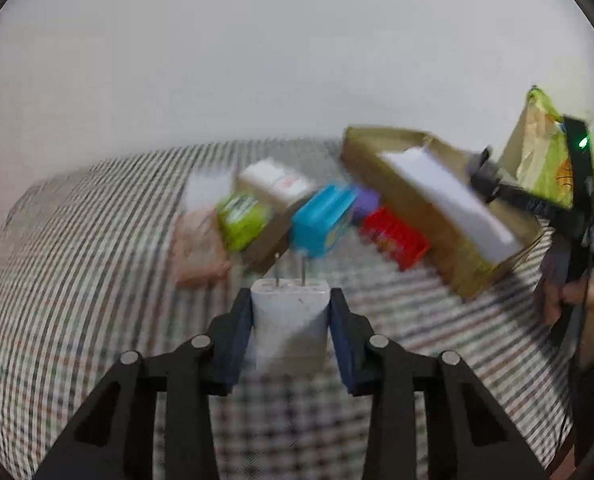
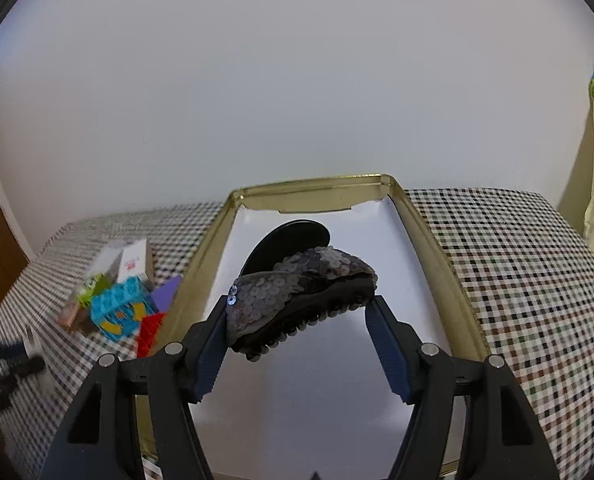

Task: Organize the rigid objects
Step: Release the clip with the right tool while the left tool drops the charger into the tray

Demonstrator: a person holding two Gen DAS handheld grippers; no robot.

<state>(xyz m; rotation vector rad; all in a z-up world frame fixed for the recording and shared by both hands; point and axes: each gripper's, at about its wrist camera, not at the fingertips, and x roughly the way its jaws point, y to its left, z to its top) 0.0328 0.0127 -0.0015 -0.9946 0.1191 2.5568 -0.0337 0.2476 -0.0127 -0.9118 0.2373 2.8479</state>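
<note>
One white, seemingly two-pronged plug adapter (image 1: 289,322) gripped

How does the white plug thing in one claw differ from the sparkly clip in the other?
The white charger is smooth and blocky, its prongs pointing away; the sequinned hair clip is dark, curved and toothed. The charger is over checked cloth; the clip hangs over the gold tin. Each sits between gripper pads.
</note>
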